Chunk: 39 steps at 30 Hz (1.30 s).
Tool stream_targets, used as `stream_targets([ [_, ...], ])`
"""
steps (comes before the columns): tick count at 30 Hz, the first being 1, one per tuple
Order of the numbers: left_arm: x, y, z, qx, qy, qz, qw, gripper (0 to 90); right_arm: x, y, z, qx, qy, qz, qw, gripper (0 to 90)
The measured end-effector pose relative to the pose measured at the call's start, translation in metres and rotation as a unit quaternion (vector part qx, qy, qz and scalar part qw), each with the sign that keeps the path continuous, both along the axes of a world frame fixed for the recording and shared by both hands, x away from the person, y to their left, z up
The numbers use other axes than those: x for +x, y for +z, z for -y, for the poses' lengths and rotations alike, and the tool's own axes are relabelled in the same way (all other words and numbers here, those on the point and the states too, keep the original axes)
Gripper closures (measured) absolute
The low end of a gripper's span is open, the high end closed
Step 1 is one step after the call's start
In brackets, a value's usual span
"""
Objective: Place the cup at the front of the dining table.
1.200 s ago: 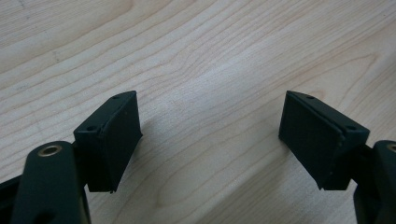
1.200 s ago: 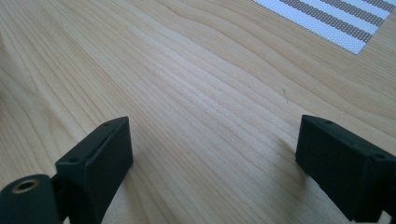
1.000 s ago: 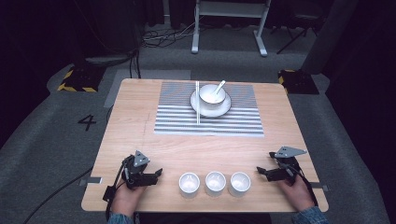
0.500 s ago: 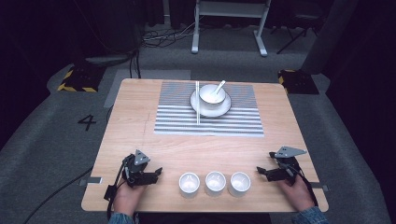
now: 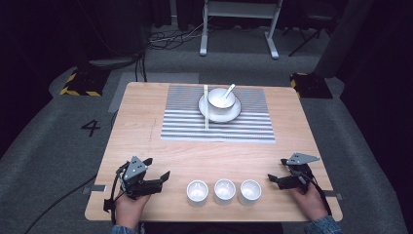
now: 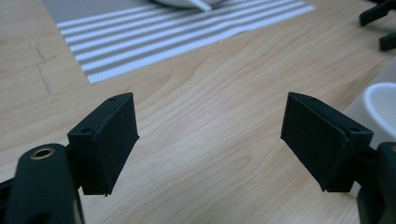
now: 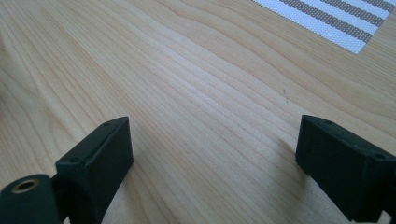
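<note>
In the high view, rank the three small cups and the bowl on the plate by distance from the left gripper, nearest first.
From the left gripper:
1. Left cup, just to its right at the near edge.
2. Middle cup, centre of the row.
3. Right cup, toward the right gripper.
4. Bowl, far across on the striped mat.

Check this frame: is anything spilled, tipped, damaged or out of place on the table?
Nothing stands out. Three small white cups stand upright in a row at the near edge; the bowl with spoon sits on its plate on the striped mat, chopsticks lying straight beside it.

Wooden table bears striped mat and three cups.
</note>
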State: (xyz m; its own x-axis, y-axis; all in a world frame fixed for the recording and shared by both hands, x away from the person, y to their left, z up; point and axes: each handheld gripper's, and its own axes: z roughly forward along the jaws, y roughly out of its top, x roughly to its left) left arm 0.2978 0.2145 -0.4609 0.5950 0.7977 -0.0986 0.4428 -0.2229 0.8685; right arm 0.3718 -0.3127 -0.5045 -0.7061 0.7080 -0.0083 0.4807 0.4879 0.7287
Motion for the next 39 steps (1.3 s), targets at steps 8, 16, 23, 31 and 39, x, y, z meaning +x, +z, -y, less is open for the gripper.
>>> stream_targets([
  [8,-0.01,0.011,-0.003,-0.032,0.004,0.049,0.9983,17.2,0.0,0.0,0.0,0.0,0.0,0.0,1.0,11.2],
  [16,-0.017,0.02,-0.003,-0.042,-0.002,0.059,0.9974,17.0,0.0,0.0,0.0,0.0,0.001,0.0,1.0,11.2],
  [23,-0.02,0.026,-0.005,-0.076,-0.026,0.065,0.9946,15.8,0.0,0.0,0.0,-0.001,0.0,0.0,1.0,11.2],
  [31,-0.025,0.033,0.008,-0.072,-0.04,0.076,0.9937,15.4,0.0,0.0,0.0,-0.001,0.0,0.0,1.0,11.2],
  [39,-0.033,0.04,0.035,-0.075,-0.069,0.068,0.9925,16.3,0.0,0.0,0.0,-0.001,0.0,0.0,1.0,11.2],
])
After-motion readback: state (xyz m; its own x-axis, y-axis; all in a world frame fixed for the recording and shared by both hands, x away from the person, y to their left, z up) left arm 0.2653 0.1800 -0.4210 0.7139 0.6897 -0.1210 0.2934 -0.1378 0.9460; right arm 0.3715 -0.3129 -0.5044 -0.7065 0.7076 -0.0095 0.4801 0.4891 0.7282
